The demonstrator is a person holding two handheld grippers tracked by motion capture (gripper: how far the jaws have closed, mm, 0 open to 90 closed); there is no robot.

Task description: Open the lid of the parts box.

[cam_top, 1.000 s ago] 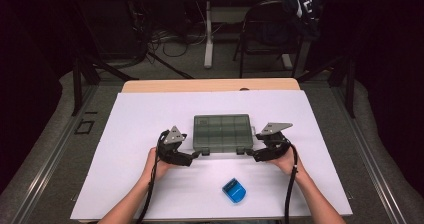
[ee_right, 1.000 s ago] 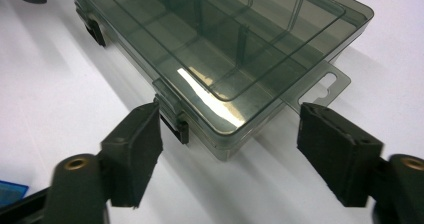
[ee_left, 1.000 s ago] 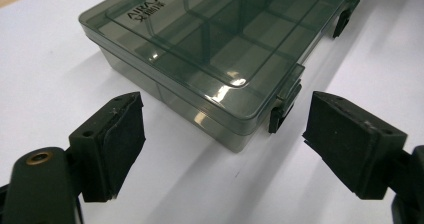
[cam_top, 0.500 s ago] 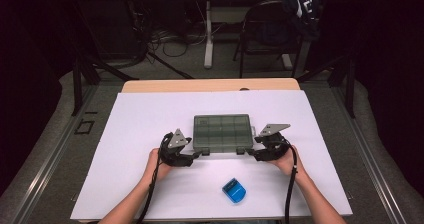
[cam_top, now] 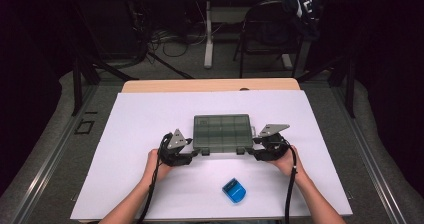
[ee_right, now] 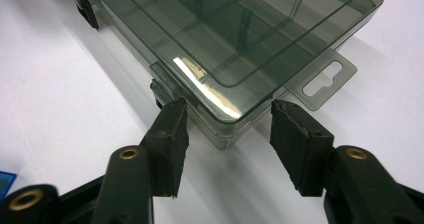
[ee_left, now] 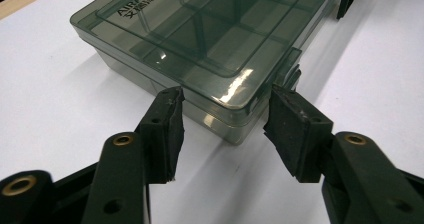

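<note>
Now 2 grippers, closing, at organiser box (cam_top: 222, 132) corners

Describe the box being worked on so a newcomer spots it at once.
On the white table sheet, look at the middle: a flat, smoky-grey see-through compartment box, lid closed. Unlike the small blue item nearer the person, it sits between both tongs.

Table (cam_top: 150, 114): carries a box, a small case and both grippers.
Box (cam_top: 222, 132): lies flat near the table's middle, lid down.
Left gripper (cam_top: 196, 153): at the box's near left corner (ee_left: 235, 129), which sits between its fingers (ee_left: 167, 129).
Right gripper (cam_top: 248, 152): at the box's near right corner (ee_right: 225, 134), likewise between its fingers (ee_right: 172, 134).
Small case (cam_top: 234, 190): nearer the person than the box, between the two forearms, well apart from the box.
Chair (cam_top: 270, 34): behind the table, on the floor.
</note>
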